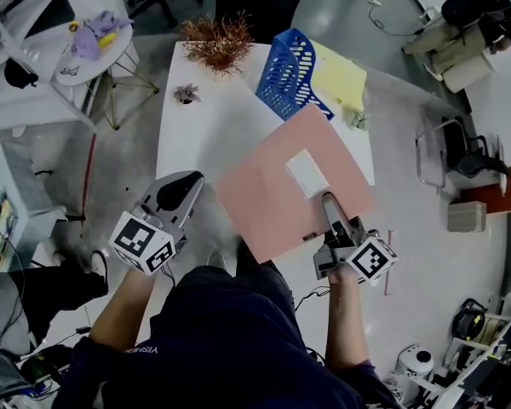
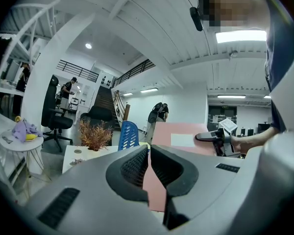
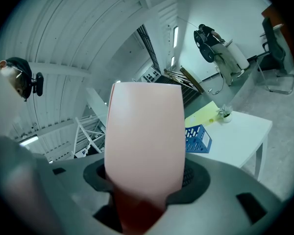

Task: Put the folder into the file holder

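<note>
Since the jaws of the right gripper (image 3: 147, 180) are clamped on the near edge of the pink folder (image 3: 144, 131), that single pinch bears the whole board, and it fans out wide and nearly flat from the pads. From the head view the folder hangs over the near right part of the white table (image 1: 200, 135), white label (image 1: 307, 173) facing up, its far corner reaching toward the blue file holder (image 1: 289, 73). The holder stands at the table's far end, beside a yellow sheet (image 1: 341, 79). How much height separates folder and holder cannot be told. The left gripper (image 2: 149, 160) has its jaws drawn together on nothing and hangs off the table's near left edge, well apart from the holder. The step in hand looks like the carry to the holder, with insertion not yet begun. To do it well, the right wrist should probably roll so the folder stands on edge, parallel to the holder's dividers, then lead with the far edge into one slot. A one-edge grip lets a broad board sag or swing, so a slow approach would help. The mesh holder looks light and may slide or tip. The left gripper could steady its side or guide the folder's free edge.
</note>
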Action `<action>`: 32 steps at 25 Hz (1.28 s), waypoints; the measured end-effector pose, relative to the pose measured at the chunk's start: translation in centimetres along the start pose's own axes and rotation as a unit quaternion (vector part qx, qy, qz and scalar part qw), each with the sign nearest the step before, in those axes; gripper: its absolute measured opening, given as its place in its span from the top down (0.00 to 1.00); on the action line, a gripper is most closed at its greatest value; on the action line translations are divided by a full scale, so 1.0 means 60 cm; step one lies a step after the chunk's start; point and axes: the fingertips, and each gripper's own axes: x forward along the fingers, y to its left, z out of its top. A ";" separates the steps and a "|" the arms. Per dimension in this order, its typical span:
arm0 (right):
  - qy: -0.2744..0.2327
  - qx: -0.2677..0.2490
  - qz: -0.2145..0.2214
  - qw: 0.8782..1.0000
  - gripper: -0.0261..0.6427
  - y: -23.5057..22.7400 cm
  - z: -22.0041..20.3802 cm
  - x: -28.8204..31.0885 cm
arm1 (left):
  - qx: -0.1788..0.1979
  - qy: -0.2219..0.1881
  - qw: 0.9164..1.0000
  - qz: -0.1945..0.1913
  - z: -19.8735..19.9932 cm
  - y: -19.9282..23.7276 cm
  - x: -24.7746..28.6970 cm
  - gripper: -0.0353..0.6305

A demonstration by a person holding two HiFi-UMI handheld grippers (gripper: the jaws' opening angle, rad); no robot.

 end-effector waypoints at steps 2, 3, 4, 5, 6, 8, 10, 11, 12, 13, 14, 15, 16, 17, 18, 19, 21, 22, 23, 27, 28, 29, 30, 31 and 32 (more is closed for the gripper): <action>0.001 0.001 0.004 1.000 0.57 -0.012 0.011 0.009 | 0.001 0.004 1.000 0.003 0.001 0.002 0.016 0.88; 0.003 0.000 0.007 1.000 0.57 -0.018 0.018 0.014 | 0.001 0.006 1.000 0.005 0.002 0.003 0.025 0.88; 0.004 0.000 0.010 1.000 0.57 -0.024 0.024 0.019 | 0.001 0.007 1.000 0.006 0.002 0.004 0.034 0.88; 0.006 0.001 0.011 1.000 0.57 -0.032 0.030 0.024 | 0.001 0.009 1.000 0.006 0.002 0.005 0.044 0.88; 0.007 0.004 0.010 1.000 0.57 -0.042 0.036 0.028 | 0.000 0.010 1.000 0.007 0.002 0.006 0.055 0.88; 0.008 0.009 0.008 1.000 0.57 -0.063 0.050 0.037 | -0.002 0.013 1.000 0.010 0.001 0.010 0.076 0.88; 0.009 0.015 0.004 1.000 0.57 -0.085 0.065 0.044 | -0.002 0.016 1.000 0.012 0.002 0.012 0.099 0.88; 0.009 0.016 0.004 1.000 0.57 -0.094 0.075 0.048 | -0.003 0.018 1.000 0.013 0.003 0.012 0.110 0.88; 0.009 0.016 0.005 1.000 0.57 -0.103 0.084 0.052 | -0.003 0.019 1.000 0.014 0.004 0.013 0.121 0.88; 0.009 0.015 0.006 1.000 0.57 -0.111 0.095 0.055 | -0.003 0.021 1.000 0.015 0.006 0.014 0.132 0.88; 0.009 0.014 0.007 1.000 0.57 -0.120 0.104 0.058 | -0.004 0.022 1.000 0.017 0.007 0.014 0.144 0.88; 0.010 0.012 0.008 1.000 0.57 -0.130 0.114 0.061 | -0.004 0.023 1.000 0.018 0.008 0.014 0.156 0.88; 0.010 0.011 0.010 1.000 0.57 -0.138 0.124 0.064 | -0.005 0.024 1.000 0.019 0.009 0.014 0.167 0.88; 0.011 0.008 0.014 1.000 0.57 -0.145 0.134 0.067 | -0.005 0.025 0.999 0.020 0.010 0.014 0.179 0.88; 0.011 0.003 0.020 1.000 0.57 -0.151 0.144 0.070 | -0.006 0.026 0.999 0.022 0.011 0.012 0.190 0.88; 0.012 -0.002 0.027 1.000 0.57 -0.157 0.154 0.074 | -0.007 0.027 0.999 0.024 0.011 0.011 0.201 0.88; 0.012 -0.001 0.033 0.999 0.57 -0.171 0.170 0.080 | -0.008 0.028 0.999 0.028 0.013 0.011 0.221 0.88; 0.013 0.001 0.035 0.999 0.57 -0.178 0.177 0.084 | -0.007 0.028 0.999 0.031 0.015 0.013 0.230 0.88; 0.013 0.000 0.037 0.999 0.57 -0.184 0.185 0.089 | -0.007 0.028 0.999 0.033 0.016 0.015 0.239 0.88; 0.016 -0.010 0.052 0.998 0.57 -0.205 0.224 0.107 | -0.007 0.032 0.999 0.043 0.023 0.017 0.274 0.88; 0.016 -0.012 0.056 0.998 0.57 -0.211 0.234 0.110 | -0.007 0.032 0.998 0.045 0.024 0.016 0.282 0.88; 0.015 -0.014 0.060 0.998 0.57 -0.216 0.243 0.112 | -0.007 0.033 0.998 0.048 0.024 0.016 0.289 0.88; 0.015 -0.017 0.064 0.998 0.57 -0.220 0.251 0.116 | -0.007 0.033 0.998 0.050 0.024 0.016 0.296 0.88; 0.015 -0.021 0.069 0.997 0.57 -0.223 0.259 0.119 | -0.007 0.034 0.998 0.052 0.025 0.016 0.302 0.88; 0.015 -0.028 0.075 0.997 0.57 -0.224 0.267 0.123 | -0.006 0.034 0.998 0.054 0.025 0.015 0.308 0.88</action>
